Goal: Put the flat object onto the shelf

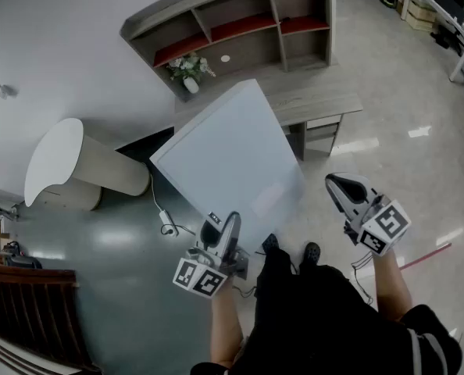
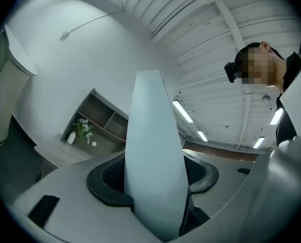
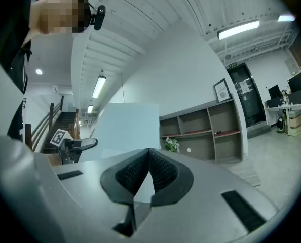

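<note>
A: What is hidden or hard to make out?
B: In the head view the white panel (image 1: 228, 158) is held tilted above the floor (image 1: 123, 248), well short of the shelf (image 1: 240, 26). Part of the worktop (image 1: 326, 100) behind it is covered. In the left gripper view the panel is seen edge-on, and the shelf's right part is blocked by it.

A: How are the jaws found?
B: The left gripper (image 1: 220, 226) is clamped on the panel's near edge, with its pads pressed on both faces. The right gripper (image 1: 340, 186) is kept apart from the panel, its jaws closed together on nothing.

A: What is given by one view alone?
B: The shelf's full front is shown only in the right gripper view. A potted plant (image 1: 189, 69) is seen on the worktop at the shelf's foot. A white round-topped stand (image 1: 60, 158) and a cable (image 1: 165, 221) on the floor are caught only by the head view.
</note>
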